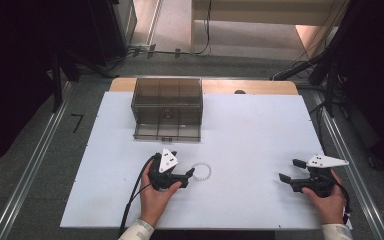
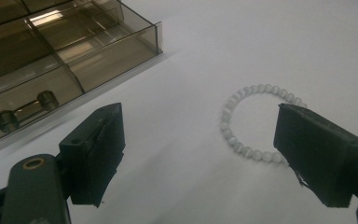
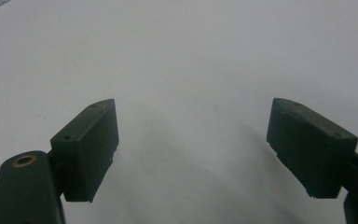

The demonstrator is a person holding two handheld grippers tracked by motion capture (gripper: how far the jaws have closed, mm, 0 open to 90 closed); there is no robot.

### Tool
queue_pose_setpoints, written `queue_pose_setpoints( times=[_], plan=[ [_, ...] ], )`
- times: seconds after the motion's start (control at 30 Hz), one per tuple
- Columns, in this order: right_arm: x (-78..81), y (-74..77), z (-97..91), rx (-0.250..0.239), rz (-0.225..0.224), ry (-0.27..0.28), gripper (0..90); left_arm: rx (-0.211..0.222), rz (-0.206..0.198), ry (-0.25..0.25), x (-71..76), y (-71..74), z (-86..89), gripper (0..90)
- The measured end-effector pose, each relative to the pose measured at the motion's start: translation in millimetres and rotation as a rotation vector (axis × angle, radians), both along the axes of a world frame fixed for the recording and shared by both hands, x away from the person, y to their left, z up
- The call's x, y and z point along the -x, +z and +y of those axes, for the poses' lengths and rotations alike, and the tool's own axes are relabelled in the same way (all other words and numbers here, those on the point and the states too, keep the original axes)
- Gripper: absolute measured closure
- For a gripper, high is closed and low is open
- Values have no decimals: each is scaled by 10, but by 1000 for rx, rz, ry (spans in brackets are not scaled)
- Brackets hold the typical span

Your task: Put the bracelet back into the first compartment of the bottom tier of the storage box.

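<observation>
**Bead bracelet lies at the left gripper's jaws**

On the white table (image 1: 260,135), the smoked plastic drawer box (image 1: 167,107) stands at the far side, its drawer pulled out toward the person. Nearer than the box, the left gripper (image 1: 186,173) rests on the table, jaws spread wide and holding nothing. The white bead bracelet (image 1: 201,171) lies flat just beside it, its ring reaching between the jaws and passing under one of them. Well right of the bracelet, the right gripper (image 1: 291,170) is likewise spread and empty.
</observation>
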State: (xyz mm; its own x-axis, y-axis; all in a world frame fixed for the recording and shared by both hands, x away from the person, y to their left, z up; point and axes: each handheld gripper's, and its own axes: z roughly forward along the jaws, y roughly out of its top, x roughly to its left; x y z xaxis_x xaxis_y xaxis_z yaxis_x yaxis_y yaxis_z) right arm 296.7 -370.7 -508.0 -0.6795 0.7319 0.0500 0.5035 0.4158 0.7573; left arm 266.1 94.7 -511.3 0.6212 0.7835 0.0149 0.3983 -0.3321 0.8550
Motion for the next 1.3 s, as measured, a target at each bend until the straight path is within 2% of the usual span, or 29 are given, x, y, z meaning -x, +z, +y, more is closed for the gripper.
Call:
queue_pose_setpoints(
  times=[0.23, 0.47, 0.6, 0.83, 0.93, 1.0, 1.07, 1.17, 1.3],
  plan=[
    [0, 1, 1, 2, 1, 0, 155, 1, 7, -6, -29, -2, -59, 174],
    [-2, 0, 0, 2, 1, -1, 155, -16, 13, -17, -37, -3, -88, 254],
    [-2, 0, 0, 1, 1, -1, 155, -56, 21, 10, -54, -11, -139, 342],
    [-2, 0, 0, 2, 0, -2, 155, -99, 33, -20, -67, -18, -220, 437],
    [-3, 0, 0, 2, 1, -2, 155, -148, 31, -34, -62, -27, -275, 537],
    [-1, 0, 4, 6, 0, -2, 155, -182, 29, -43, -59, -34, -314, 569],
    [-1, 0, 6, 7, 1, -1, 155, -180, 32, -51, -61, -33, -321, 620],
    [0, -1, 7, 6, 4, -2, 155, -140, 74, -74, -90, -33, -302, 697],
    [0, -1, 7, 7, 2, -2, 155, -105, 110, -81, -130, -37, -269, 716]
  ],
)
